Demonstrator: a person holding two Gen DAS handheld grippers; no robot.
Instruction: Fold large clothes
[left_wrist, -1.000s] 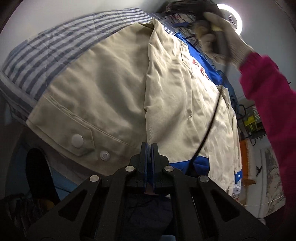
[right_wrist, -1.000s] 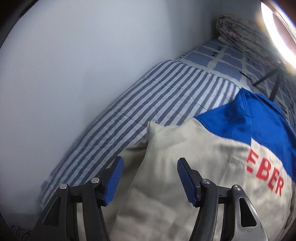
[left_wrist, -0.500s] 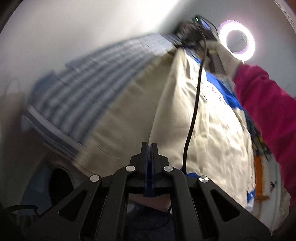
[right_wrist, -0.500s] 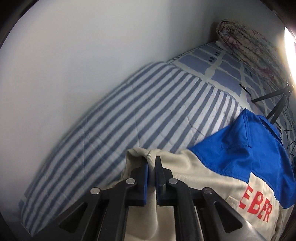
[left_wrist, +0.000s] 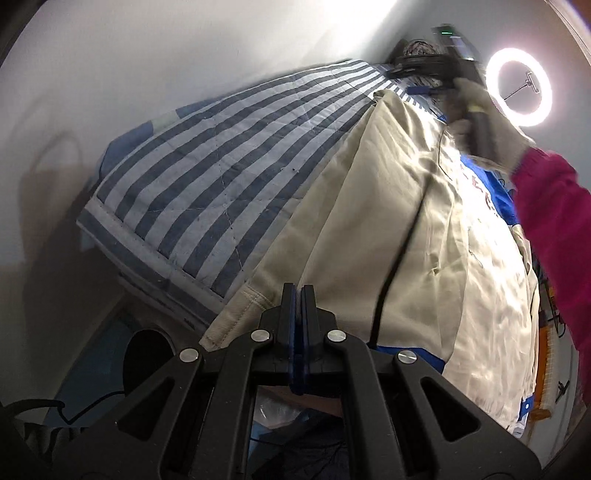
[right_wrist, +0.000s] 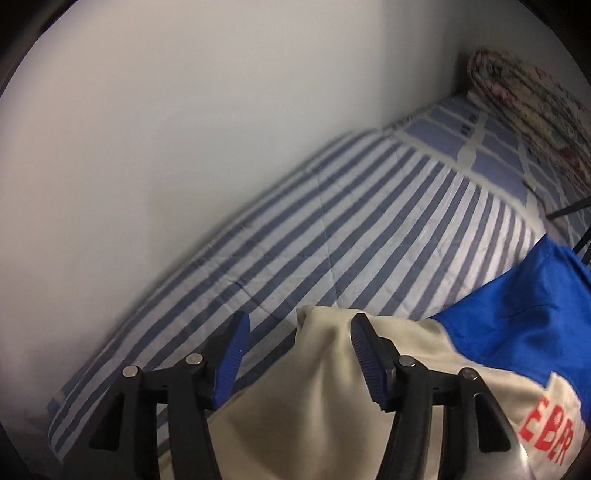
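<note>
Left wrist view: striped bedspread (left_wrist: 229, 177) against wall, beige-and-blue jacket (left_wrist: 369, 206) spread over it, hem at near edge. Gloved right hand (left_wrist: 487, 122) over far corner. Right gripper (right_wrist: 299, 354) jaws parting, beige corner between pads, not pinched. Left gripper (left_wrist: 297, 317) jaws together, nothing visibly clamped.

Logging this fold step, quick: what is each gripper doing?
Left gripper: shut, nothing visibly held.
Right gripper: jaws opening, jacket corner between them, ungripped.
</note>
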